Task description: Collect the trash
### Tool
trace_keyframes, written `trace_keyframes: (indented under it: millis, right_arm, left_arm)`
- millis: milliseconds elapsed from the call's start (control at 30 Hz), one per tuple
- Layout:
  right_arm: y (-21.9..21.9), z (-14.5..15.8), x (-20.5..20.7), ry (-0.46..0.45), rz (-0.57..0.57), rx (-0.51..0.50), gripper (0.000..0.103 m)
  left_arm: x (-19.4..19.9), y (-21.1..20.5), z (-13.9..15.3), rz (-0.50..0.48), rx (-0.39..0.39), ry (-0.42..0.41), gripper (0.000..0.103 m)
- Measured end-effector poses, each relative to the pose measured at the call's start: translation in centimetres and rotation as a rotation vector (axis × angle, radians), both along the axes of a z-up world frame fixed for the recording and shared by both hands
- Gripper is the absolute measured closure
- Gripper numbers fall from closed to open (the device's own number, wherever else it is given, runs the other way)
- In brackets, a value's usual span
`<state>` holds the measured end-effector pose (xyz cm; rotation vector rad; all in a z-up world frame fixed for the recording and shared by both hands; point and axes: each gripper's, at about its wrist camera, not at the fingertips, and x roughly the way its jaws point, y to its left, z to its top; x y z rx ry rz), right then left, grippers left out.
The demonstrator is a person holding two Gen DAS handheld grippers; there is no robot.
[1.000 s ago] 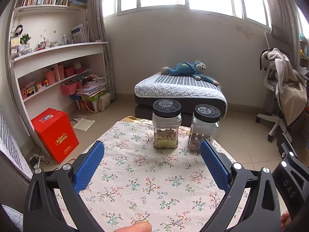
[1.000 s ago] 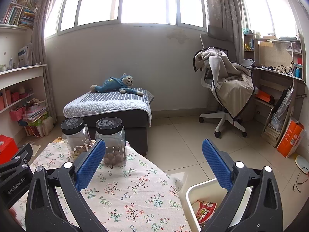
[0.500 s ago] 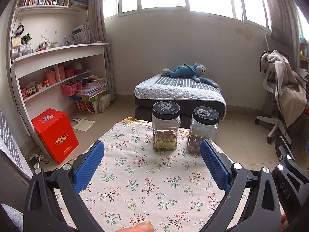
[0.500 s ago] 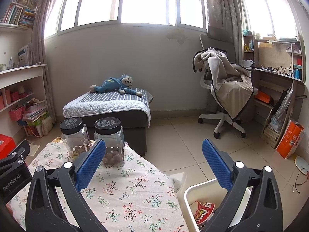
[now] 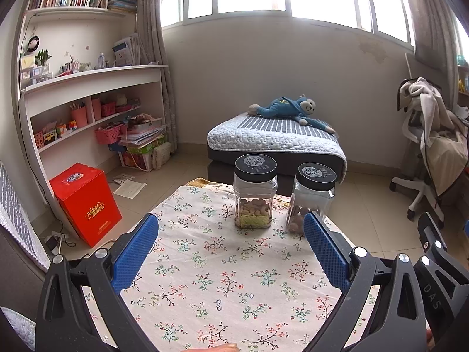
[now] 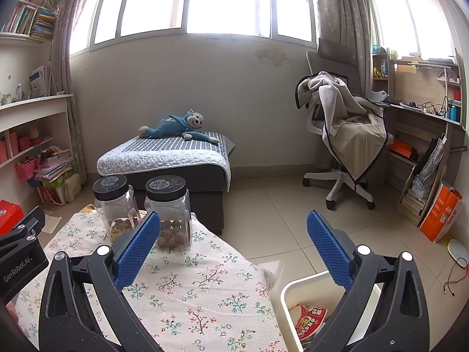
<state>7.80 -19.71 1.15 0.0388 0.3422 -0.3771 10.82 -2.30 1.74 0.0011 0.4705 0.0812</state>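
Observation:
My left gripper (image 5: pixel 230 228) is open and empty above the table with the floral cloth (image 5: pixel 222 281). My right gripper (image 6: pixel 233 226) is open and empty, above the table's right edge. A white bin (image 6: pixel 296 290) stands on the floor right of the table, under my right gripper. A red snack wrapper (image 6: pixel 310 319) lies in it. No loose trash shows on the cloth. My left gripper's body (image 6: pixel 20 252) shows at the left of the right wrist view.
Two clear jars with black lids stand at the table's far end, one with nuts (image 5: pixel 254 195), one with brown balls (image 5: pixel 311 198). Beyond are a low bed (image 5: pixel 275 143), a red box (image 5: pixel 86 202), shelves (image 5: pixel 88 102) and an office chair (image 6: pixel 343 152).
Both grippers have drawn back and risen slightly; the jars sit lower and farther in view, and more of the bin shows. Both stay open.

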Motion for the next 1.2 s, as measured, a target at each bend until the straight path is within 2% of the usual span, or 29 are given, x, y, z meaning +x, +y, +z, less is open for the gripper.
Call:
trace_keyframes:
  millis: [367, 500, 567, 700, 900, 1200]
  right_arm:
    - [-0.1, -0.1, -0.1, 0.0, -0.001, 0.005, 0.007]
    - [-0.3, -0.1, -0.1, 0.0, -0.006, 0.01, 0.007]
    - [-0.2, 0.0, -0.1, -0.002, -0.009, 0.009, 0.007]
    - [-0.3, 0.0, -0.1, -0.001, -0.009, 0.008, 0.007]
    - [-0.3, 0.0, -0.2, 0.001, -0.01, 0.006, 0.007]
    - [-0.3, 0.3, -0.2, 0.003, -0.013, 0.003, 0.007]
  left_arm:
    - [-0.4, -0.9, -0.3, -0.017, 0.041, -0.025, 0.009]
    - [-0.6, -1.2, -0.3, -0.038, 0.039, -0.043, 0.017]
    - [-0.6, -1.1, -0.3, -0.044, 0.03, -0.042, 0.017]
    - [-0.3, -1.3, -0.4, -0.053, 0.031, -0.026, 0.017]
    - [-0.3, -1.0, -0.3, -0.034, 0.005, -0.018, 0.007]
    - [-0.6, -1.0, -0.2, -0.025, -0.002, -0.032, 0.007]
